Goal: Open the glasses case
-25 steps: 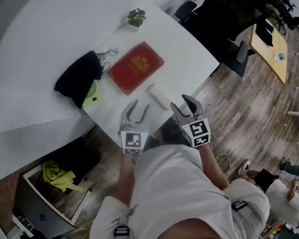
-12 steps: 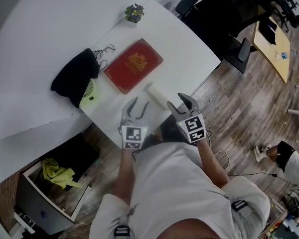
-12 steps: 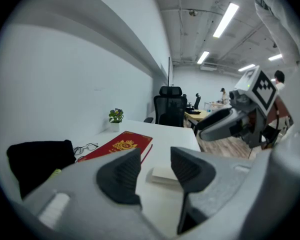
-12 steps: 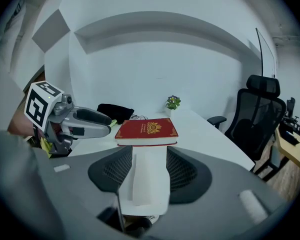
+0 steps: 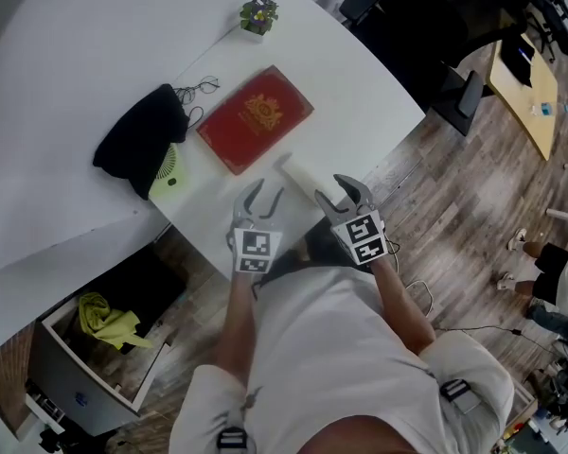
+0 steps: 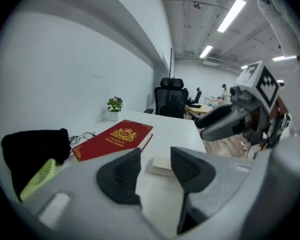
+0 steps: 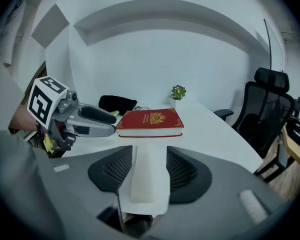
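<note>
White table (image 5: 355,83) stands on wood floor (image 5: 473,225).

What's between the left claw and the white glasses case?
Nothing but bare white tabletop, as the left gripper view shows; the open left claw frames the white oblong glasses case.

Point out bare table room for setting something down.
Bare: the strip of table between the red book and the right edge. Crowded: the left end, black bag and green fan, and the near edge by the glasses case.
</note>
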`<state>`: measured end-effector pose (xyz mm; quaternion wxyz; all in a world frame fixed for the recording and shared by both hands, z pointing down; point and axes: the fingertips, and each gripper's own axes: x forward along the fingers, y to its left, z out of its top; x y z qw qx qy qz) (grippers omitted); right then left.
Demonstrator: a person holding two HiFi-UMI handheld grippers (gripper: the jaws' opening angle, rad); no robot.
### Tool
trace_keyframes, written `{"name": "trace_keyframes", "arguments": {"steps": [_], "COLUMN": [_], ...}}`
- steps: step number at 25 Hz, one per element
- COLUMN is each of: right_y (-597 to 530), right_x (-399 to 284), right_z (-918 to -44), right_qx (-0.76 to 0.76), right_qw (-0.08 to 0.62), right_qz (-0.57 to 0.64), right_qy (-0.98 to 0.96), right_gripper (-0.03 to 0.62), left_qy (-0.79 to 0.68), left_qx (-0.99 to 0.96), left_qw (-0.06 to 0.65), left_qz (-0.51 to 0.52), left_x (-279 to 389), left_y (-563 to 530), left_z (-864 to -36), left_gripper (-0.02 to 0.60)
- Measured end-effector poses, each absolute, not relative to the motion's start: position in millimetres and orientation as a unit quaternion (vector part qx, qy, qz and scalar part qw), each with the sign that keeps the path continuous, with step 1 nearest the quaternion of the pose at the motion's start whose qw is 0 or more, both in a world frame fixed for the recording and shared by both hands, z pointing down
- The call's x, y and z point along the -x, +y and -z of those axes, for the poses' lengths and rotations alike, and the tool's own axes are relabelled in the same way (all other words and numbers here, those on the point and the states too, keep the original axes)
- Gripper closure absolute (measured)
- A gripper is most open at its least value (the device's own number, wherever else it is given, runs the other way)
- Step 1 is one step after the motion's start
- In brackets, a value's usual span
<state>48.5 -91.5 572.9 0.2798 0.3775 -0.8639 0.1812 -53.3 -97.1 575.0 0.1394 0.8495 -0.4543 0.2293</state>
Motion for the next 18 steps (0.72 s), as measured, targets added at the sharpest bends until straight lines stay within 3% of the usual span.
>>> {"name": "trace_keyframes", "arguments": {"steps": [18], "right_y": [-91.5], "right_x": [-37.3], "right_z": [-618.6], "right_qx": [-0.327], "right_qw": [0.332], "right_qz": [-0.193], "right_qy": [-0.864], "right_gripper": [0.379], "left_qy": [-0.437], "left_qx": [-0.840], "left_qw": [0.186], "left_qz": [-0.263], "left_x": [47.9], "left_y": [-105.5], "left_z": [-638.3], "left_gripper": [0.396]}}
